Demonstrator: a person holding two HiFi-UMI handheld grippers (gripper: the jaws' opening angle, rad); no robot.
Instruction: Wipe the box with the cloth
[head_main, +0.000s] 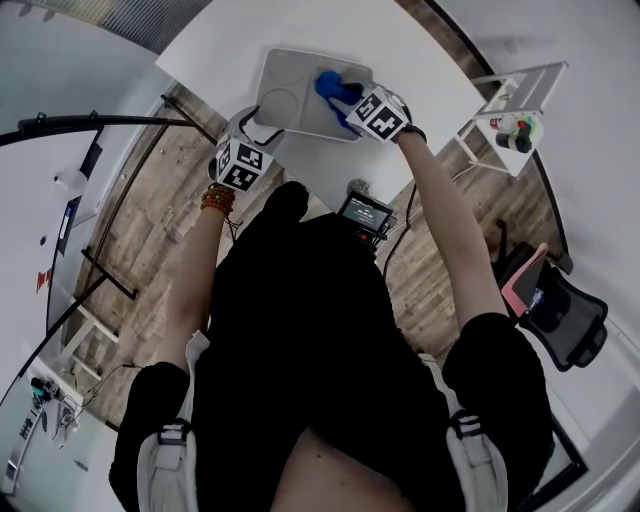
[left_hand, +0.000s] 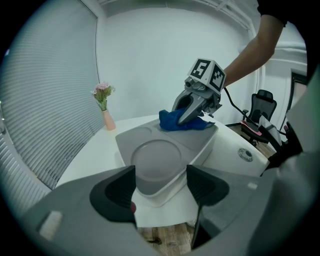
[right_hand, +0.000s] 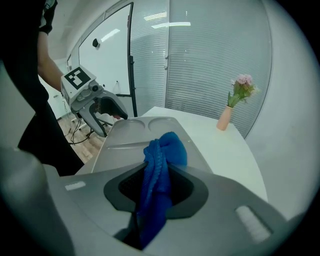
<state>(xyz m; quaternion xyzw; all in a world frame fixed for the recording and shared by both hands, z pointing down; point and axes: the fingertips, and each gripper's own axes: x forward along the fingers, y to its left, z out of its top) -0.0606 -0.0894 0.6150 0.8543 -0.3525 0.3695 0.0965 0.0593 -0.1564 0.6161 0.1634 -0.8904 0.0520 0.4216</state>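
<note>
A grey box (head_main: 300, 95) with a round recess in its top lies on the white table (head_main: 420, 60). My right gripper (head_main: 352, 108) is shut on a blue cloth (head_main: 335, 88) and presses it onto the box's far right part. In the right gripper view the cloth (right_hand: 165, 150) hangs bunched between the jaws of that gripper (right_hand: 156, 187), over the box (right_hand: 125, 140). My left gripper (head_main: 250, 135) is at the box's near left corner. In the left gripper view its jaws (left_hand: 161, 187) stand apart with the box's corner (left_hand: 160, 170) between them.
A small vase of pink flowers (left_hand: 104, 107) stands on the table beyond the box. A round cable port (left_hand: 245, 154) sits in the tabletop to the right. A white side stand with small items (head_main: 515, 110) and an office chair (head_main: 560, 310) are on the right.
</note>
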